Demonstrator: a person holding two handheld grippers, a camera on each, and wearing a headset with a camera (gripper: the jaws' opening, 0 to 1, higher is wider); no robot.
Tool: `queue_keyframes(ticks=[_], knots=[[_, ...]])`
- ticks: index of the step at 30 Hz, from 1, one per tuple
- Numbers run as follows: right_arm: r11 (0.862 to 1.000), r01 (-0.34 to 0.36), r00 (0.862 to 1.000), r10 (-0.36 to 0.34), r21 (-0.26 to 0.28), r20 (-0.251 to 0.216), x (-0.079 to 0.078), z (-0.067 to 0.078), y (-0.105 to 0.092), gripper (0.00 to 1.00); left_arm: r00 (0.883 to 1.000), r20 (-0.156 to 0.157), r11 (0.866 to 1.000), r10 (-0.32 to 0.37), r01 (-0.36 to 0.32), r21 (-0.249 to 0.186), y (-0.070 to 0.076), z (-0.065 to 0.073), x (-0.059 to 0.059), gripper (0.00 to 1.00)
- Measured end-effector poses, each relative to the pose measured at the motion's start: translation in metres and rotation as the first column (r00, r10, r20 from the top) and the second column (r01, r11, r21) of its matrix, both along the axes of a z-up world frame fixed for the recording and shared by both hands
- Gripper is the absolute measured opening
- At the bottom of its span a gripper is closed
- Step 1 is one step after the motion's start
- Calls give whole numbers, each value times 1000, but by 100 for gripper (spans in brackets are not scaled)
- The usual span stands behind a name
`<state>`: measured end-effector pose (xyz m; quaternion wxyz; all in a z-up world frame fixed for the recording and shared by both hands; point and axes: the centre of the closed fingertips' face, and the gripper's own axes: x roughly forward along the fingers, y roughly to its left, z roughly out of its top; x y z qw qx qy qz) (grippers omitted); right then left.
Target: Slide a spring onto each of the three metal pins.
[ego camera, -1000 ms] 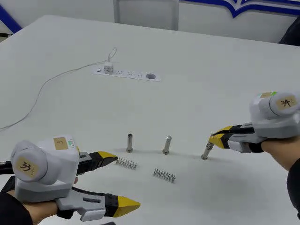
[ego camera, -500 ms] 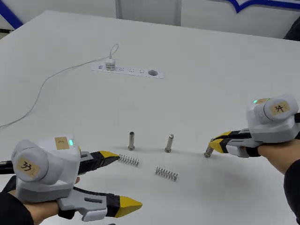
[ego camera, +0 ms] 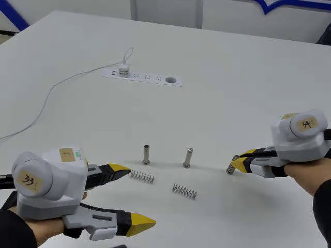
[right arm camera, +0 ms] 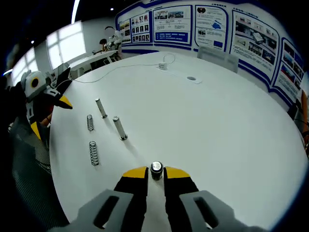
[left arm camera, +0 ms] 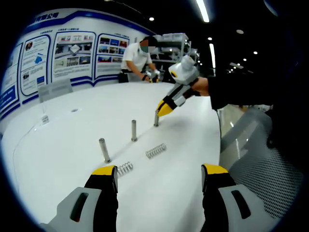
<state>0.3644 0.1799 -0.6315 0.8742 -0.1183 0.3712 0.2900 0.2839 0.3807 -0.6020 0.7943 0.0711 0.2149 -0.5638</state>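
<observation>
head view looks down over the bench; the gripper views face each other low across the shared pins.

My right gripper has glossy yellow plastic tips; the pin between them shines metallic; table beyond, smooth white, perhaps laminate.

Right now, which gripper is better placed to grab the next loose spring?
Left. The left gripper is open beside a loose spring; the right gripper is closed on the rightmost pin.
</observation>
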Motion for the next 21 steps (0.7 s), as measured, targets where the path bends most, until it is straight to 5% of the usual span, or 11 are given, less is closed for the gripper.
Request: queue_keyframes(ticks=[13,21], knots=[[1000,26,999,-26,-8,-23,-23,-11,-9,16,1000,11,1000,-14,14,-7,-3,2,-2,72],[1000,-30,999,30,-6,-44,-46,-16,17,16,999,12,999,-31,31,-8,-5,3,-6,72]])
